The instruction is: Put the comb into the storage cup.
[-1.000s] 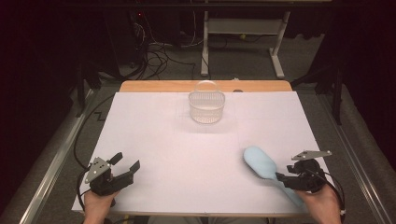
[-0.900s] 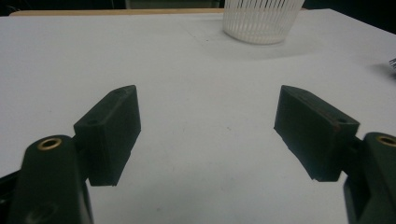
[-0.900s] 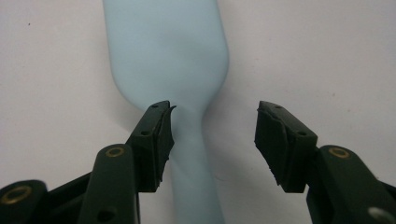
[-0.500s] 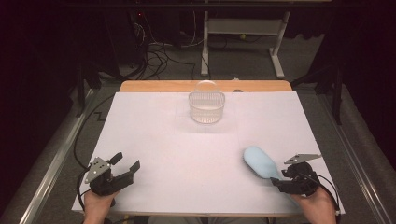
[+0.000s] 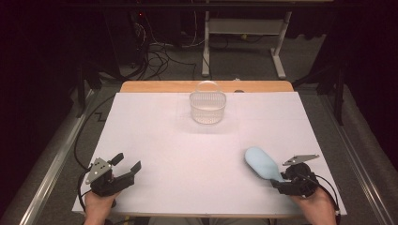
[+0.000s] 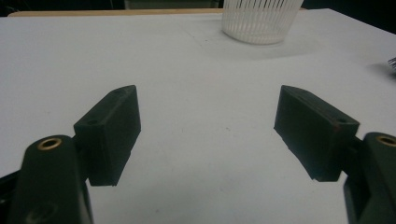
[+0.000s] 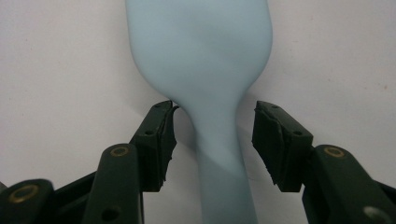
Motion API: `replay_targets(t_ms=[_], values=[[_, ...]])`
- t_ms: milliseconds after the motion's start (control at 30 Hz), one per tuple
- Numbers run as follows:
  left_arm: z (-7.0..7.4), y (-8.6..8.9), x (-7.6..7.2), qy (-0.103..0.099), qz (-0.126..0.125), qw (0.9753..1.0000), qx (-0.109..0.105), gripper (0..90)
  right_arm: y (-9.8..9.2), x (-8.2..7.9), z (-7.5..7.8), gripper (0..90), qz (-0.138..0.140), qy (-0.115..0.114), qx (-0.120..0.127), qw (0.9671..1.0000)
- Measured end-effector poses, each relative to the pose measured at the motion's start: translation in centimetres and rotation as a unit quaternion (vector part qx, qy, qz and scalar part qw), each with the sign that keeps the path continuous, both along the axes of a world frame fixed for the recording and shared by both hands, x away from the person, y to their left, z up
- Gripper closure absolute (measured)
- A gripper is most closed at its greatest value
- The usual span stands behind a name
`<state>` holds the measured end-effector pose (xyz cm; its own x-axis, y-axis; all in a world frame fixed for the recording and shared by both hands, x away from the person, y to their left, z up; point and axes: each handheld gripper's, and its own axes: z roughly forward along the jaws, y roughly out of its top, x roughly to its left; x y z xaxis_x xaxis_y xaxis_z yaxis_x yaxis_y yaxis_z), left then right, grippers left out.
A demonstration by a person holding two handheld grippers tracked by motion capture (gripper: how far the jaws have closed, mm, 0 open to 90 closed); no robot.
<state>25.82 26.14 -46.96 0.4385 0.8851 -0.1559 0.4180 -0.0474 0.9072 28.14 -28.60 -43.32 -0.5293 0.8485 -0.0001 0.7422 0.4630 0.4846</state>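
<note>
A light blue brush [image 5: 260, 162] lies flat on the white table [image 5: 187, 154] at the front right, its head pointing away from the person. My right gripper [image 5: 281, 179] is open around its handle. In the right gripper view the brush [image 7: 201, 51] runs up the middle, and the right gripper [image 7: 212, 116] has a jaw on each side of the neck with a small gap at both. My left gripper [image 5: 128, 161] rests at the front left, open and holding nothing. In its own view the left gripper [image 6: 208, 98] has its jaws spread wide over bare table.
A clear ribbed plastic basket [image 5: 207, 107] with a thin handle stands at the back centre, also seen in the left gripper view [image 6: 259, 21]. A wooden strip [image 5: 155, 86] runs along the table's far edge. Dark floor, cables and a desk frame lie beyond.
The right hand and gripper have slid slightly left and toward the front edge along the brush's handle. The brush head has barely moved. The left gripper has stayed put.
</note>
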Motion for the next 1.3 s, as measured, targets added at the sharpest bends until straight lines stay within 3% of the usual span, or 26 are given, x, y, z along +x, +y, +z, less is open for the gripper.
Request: replay_targets(t_ms=[433,833,1033,1300], values=[[0.1,-0.1,-0.1,-0.006,-0.002,1.0000,0.002,22.1,1.1,0.7,-0.7,54.3,0.016,0.008,-0.018,0.9997],[0.1,-0.3,0.0,-0.003,-0.004,1.0000,0.000,22.1,0.9,0.7,-0.9,67.2,0.022,0.008,-0.023,0.9995],[0.2,-1.5,-0.6,-0.013,-0.027,0.9991,0.030,22.1,1.1,0.6,-0.9,69.6,0.022,0.005,-0.032,0.9992],[0.2,-1.1,-0.4,-0.009,-0.018,0.9997,0.015,22.1,1.1,0.5,-0.7,70.0,0.028,0.005,-0.031,0.9991]])
